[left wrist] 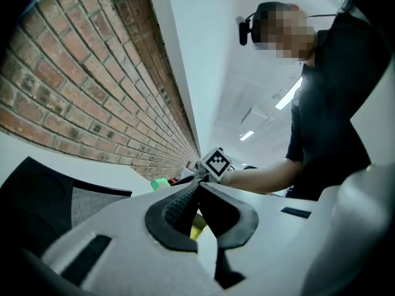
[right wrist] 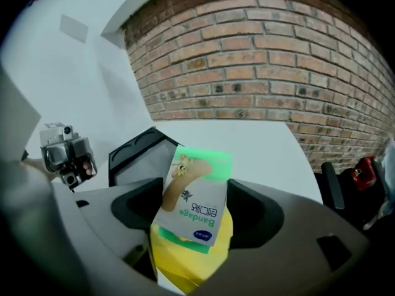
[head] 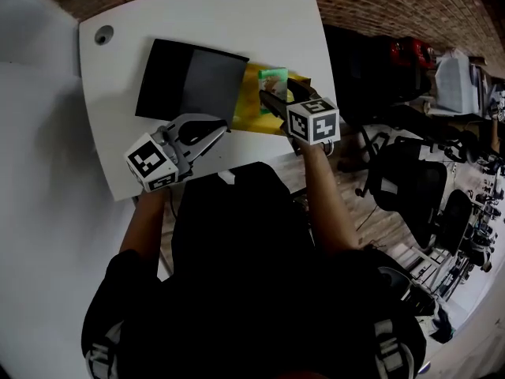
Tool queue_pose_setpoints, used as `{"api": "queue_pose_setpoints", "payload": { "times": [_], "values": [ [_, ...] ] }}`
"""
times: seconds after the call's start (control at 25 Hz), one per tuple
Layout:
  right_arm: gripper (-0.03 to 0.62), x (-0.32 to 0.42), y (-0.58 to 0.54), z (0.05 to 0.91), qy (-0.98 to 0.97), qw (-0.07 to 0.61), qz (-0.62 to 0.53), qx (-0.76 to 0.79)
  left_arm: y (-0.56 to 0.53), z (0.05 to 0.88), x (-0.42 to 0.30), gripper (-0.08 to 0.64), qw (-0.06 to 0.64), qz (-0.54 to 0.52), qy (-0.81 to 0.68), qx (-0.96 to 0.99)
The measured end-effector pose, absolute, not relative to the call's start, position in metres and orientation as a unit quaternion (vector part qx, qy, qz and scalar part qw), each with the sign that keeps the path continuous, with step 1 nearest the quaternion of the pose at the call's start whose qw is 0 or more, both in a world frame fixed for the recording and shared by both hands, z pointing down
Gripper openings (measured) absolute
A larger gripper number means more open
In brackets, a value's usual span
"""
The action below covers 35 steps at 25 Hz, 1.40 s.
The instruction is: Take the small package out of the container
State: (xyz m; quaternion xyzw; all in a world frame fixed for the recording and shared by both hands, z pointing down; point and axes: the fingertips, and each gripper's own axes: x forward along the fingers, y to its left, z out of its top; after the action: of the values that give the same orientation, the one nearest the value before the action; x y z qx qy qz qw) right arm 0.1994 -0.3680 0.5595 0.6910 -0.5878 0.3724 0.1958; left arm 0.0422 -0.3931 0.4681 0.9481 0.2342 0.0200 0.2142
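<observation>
The small package, a green and white bandage box, stands tilted between the jaws of my right gripper, and both pads press on its sides. Its lower end is still in the mouth of a yellow pouch. From the head view, the package and right gripper are over the yellow pouch, just right of a flat black case. My left gripper has its fingertips together at the pouch's near left corner. I cannot tell if it pinches the pouch. The left gripper shows a sliver of yellow below its tips.
The white table has a round cable hole at its far left corner, and a brick wall stands behind it. Black office chairs and bags crowd the floor to the right. The table's near edge runs just under both grippers.
</observation>
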Motion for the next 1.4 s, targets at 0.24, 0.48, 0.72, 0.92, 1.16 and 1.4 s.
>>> {"api": "queue_pose_setpoints", "payload": {
  "times": [0.24,0.48,0.72,0.92,1.16,1.4],
  "values": [
    [0.327,0.207,-0.37,0.501,-0.617,0.141,0.323,0.703,-0.4,0.445,0.053,0.015,0.186,0.014,0.221,0.957],
    [0.327,0.211,-0.349,0.435,-0.652,0.045,0.274,0.706,-0.39,0.41,0.056,0.015,0.156,0.006,0.206,0.966],
    [0.327,0.223,-0.308,0.374,-0.678,-0.025,0.211,0.703,-0.372,0.378,0.061,0.015,0.132,0.005,0.187,0.973],
    [0.327,0.219,-0.276,0.335,-0.713,-0.066,0.16,0.68,-0.356,0.356,0.064,0.015,0.117,0.002,0.178,0.977],
    [0.327,0.211,-0.233,0.297,-0.74,-0.095,0.096,0.659,-0.323,0.332,0.071,0.015,0.09,-0.001,0.193,0.977],
    [0.325,0.2,-0.196,0.267,-0.761,-0.132,0.042,0.634,-0.293,0.324,0.074,0.015,0.085,-0.003,0.198,0.977]
  ]
}}
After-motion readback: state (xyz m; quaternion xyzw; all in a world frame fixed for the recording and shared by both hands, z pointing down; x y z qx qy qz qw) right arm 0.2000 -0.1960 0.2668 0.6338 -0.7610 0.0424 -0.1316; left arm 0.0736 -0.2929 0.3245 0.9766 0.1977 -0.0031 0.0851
